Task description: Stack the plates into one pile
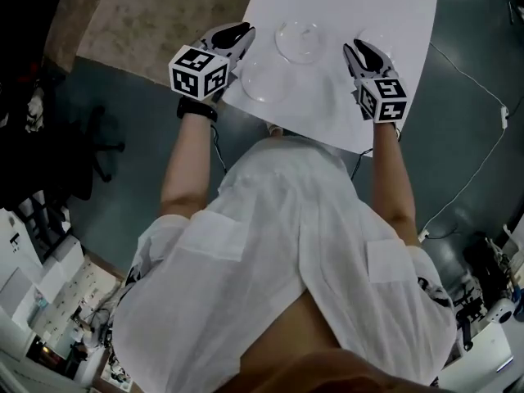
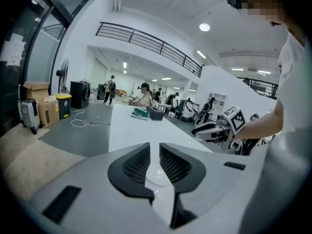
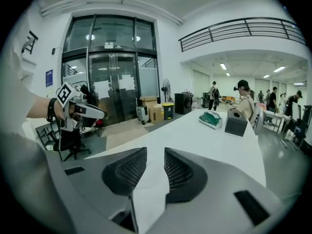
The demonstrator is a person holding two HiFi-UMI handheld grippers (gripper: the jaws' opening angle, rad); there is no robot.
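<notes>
Now left claw (image 1: 243, 29) closed, right claw (image 1: 354, 48) parted — clear plates (image 1: 299, 41) between; dark box (image 3: 236, 123) beyond.

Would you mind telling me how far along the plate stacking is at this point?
Nothing is stacked yet: the far plate and the near plate lie flat on the white table, neither on the other. Nothing is in hand: left tongs nearly shut, right tongs open, both empty by the plates. All the picking and piling remains.
</notes>
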